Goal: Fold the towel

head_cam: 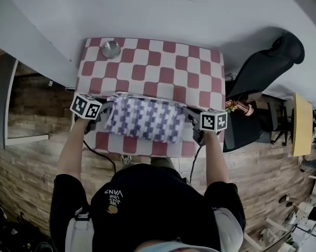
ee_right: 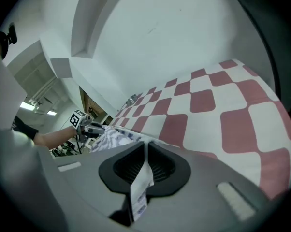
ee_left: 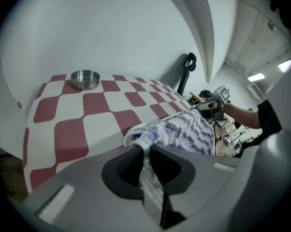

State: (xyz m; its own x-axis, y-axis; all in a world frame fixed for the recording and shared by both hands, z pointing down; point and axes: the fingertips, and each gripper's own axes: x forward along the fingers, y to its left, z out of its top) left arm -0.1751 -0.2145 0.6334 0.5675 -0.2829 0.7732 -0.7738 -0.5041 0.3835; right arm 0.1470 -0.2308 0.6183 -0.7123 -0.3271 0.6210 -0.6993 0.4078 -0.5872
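Pinching shut on the towel (ee_left: pixel 184 129), the left gripper (ee_left: pixel 146 151) has its jaws clamped on one short end, with cloth bunched between the pads and a strip hanging down through the gap behind them. The right gripper (ee_right: pixel 145 146) is clamped in the same way on the opposite short end, where a white tag (ee_right: pixel 141 187) dangles between its jaws. From each pair of jaws the purple-and-white towel stretches straight toward the other gripper. In the head view its long axis therefore runs left to right, parallel to the near edge of the table (head_cam: pixel 163 62), with one end at each gripper. It spans the near part of the red-and-white checked top, though I cannot tell whether its middle rests on the surface or hangs just above it. Both grippers sit at the near corners, tilted downward. A metal bowl (head_cam: pixel 111 49) stands at the far left corner, well apart from the towel.
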